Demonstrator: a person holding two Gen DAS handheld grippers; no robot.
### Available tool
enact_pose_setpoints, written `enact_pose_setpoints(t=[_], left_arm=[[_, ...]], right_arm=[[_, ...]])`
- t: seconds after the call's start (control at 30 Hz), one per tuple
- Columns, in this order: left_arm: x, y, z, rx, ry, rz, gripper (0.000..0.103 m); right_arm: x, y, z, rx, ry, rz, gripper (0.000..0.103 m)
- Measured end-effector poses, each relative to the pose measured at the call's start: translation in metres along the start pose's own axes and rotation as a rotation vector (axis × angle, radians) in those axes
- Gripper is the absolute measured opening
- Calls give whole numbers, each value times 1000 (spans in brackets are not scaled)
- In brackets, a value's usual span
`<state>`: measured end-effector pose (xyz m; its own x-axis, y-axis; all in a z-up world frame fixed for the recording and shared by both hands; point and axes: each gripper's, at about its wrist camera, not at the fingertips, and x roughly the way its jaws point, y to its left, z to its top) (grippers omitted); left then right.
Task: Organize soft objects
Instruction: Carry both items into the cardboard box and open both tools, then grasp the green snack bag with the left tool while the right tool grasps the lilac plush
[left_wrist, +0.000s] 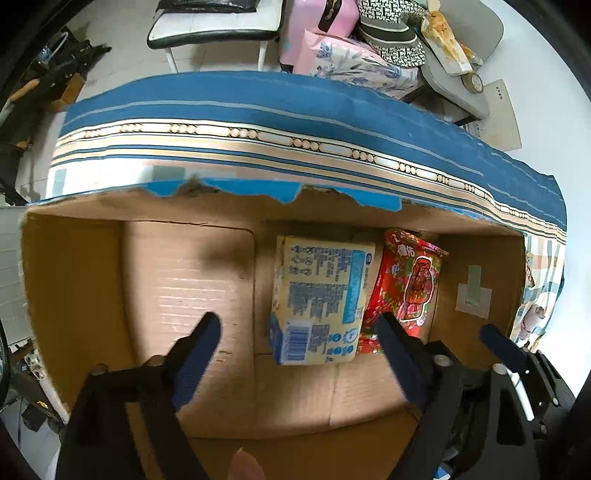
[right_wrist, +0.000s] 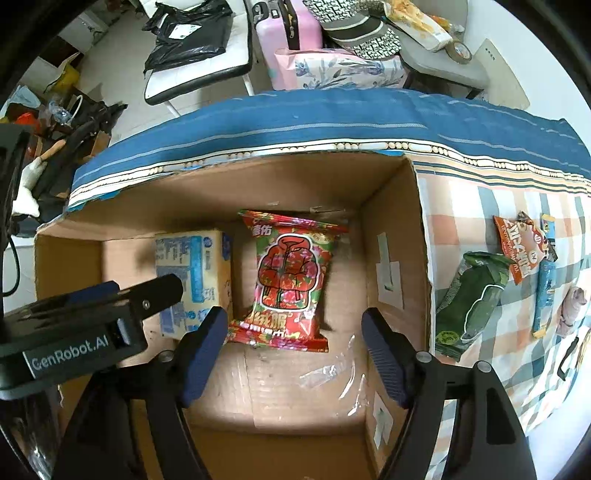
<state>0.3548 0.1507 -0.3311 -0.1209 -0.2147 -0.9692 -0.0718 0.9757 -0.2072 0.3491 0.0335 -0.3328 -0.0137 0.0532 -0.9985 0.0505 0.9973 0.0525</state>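
An open cardboard box (left_wrist: 74, 280) (right_wrist: 391, 229) holds a pale yellow and blue pack (left_wrist: 319, 299) (right_wrist: 192, 266) and, to its right, a red flowered packet (left_wrist: 406, 284) (right_wrist: 288, 277). My left gripper (left_wrist: 299, 332) hovers open and empty above the box, over the pale pack. My right gripper (right_wrist: 295, 325) is open and empty above the red packet; its fingers (left_wrist: 495, 339) also show at the right of the left wrist view. The left gripper's body (right_wrist: 88, 325) shows at the left of the right wrist view. A green packet (right_wrist: 469, 299), an orange packet (right_wrist: 524, 247) and a blue stick pack (right_wrist: 545, 291) lie on the checked cloth right of the box.
The box stands on a table under a blue-bordered checked cloth (right_wrist: 332, 118). A loose clear wrapper (right_wrist: 332, 369) lies on the box floor. Beyond the table are a white chair (right_wrist: 199, 70), a pink suitcase (right_wrist: 284, 26) and a floral cushion (right_wrist: 340, 70).
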Motion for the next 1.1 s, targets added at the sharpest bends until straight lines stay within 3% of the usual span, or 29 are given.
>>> enact_pose_setpoints(t=[0.17, 0.67, 1.1], left_arm=[[-16, 4, -16, 7, -70, 67, 102], [-87, 19, -122, 32, -302, 160, 102], [-138, 2, -195, 24, -408, 201, 102]], right_arm=[[-12, 3, -16, -20, -7, 14, 103], [-75, 4, -110, -85, -138, 9, 103], [-141, 5, -177, -150, -236, 85, 103]])
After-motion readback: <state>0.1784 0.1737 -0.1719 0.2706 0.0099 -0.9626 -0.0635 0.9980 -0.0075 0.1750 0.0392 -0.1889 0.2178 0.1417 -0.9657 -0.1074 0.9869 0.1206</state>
